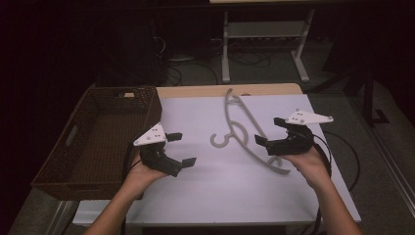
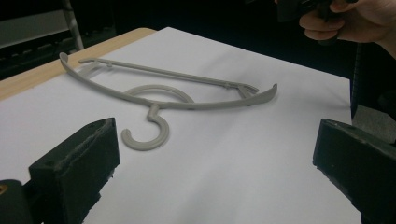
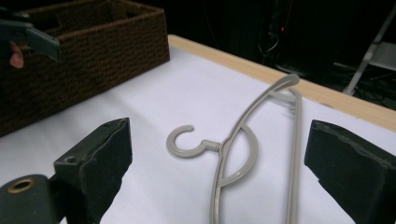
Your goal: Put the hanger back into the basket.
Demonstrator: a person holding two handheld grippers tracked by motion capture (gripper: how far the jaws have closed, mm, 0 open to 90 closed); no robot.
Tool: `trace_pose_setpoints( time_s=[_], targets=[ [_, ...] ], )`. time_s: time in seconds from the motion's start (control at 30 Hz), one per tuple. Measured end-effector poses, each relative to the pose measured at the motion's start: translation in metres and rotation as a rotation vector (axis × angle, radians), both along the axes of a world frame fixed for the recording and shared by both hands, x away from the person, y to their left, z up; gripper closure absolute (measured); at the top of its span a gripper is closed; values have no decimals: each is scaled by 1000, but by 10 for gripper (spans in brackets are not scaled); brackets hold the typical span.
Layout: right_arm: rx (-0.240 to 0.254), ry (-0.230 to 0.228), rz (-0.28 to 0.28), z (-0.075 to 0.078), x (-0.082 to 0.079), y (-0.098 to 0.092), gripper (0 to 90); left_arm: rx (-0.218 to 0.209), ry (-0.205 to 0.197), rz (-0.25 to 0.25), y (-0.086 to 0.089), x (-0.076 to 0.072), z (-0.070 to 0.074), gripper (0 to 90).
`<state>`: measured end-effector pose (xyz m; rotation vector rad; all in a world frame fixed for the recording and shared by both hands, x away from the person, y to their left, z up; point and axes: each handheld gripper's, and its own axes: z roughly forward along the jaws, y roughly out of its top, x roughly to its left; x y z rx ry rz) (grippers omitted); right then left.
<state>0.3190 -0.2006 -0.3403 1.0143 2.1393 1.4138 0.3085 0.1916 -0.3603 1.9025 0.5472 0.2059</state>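
Seen from above, a table covered by one white sheet (image 1: 230, 186) holds three kinds of thing, told here from left to right.

At the far left stands one dark brown woven rectangular basket (image 1: 73, 161), open at the top, sitting at the table's left edge.

Just to its right, one hand grips the left gripper (image 1: 182, 149), a black two-jaw tool with a pale three-cornered plate on top. Its jaws stand wide apart with nothing between them, hovering above the bare sheet. From its own camera, the two black jaws frame the hanger, which lies ahead of them and untouched.

In the middle of the sheet lies one grey plastic clothes hanger (image 1: 244, 128), flat on the surface. Its one hook curls toward the left, and its long curved shoulder bar runs from the table's far edge toward the near right.

At the right, the other hand holds the right gripper (image 1: 269, 133), the second of the two tools. Its jaws are also released and empty, poised just above the hanger's near end without pressing on it.

One strip of bare light wood (image 1: 195, 91) shows along the table's far edge.
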Motion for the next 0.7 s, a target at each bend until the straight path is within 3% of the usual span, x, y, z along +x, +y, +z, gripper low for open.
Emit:
trace_pose_setpoints(
  time_s=[0.33,0.7],
  targets=[
    [-39,39,17,-10,18,14,134,-10,11,4,0,-4,-14,1],
    [-70,89,-6,-26,44,27,229,1,33,-11,0,-9,-26,1]
  ],
)
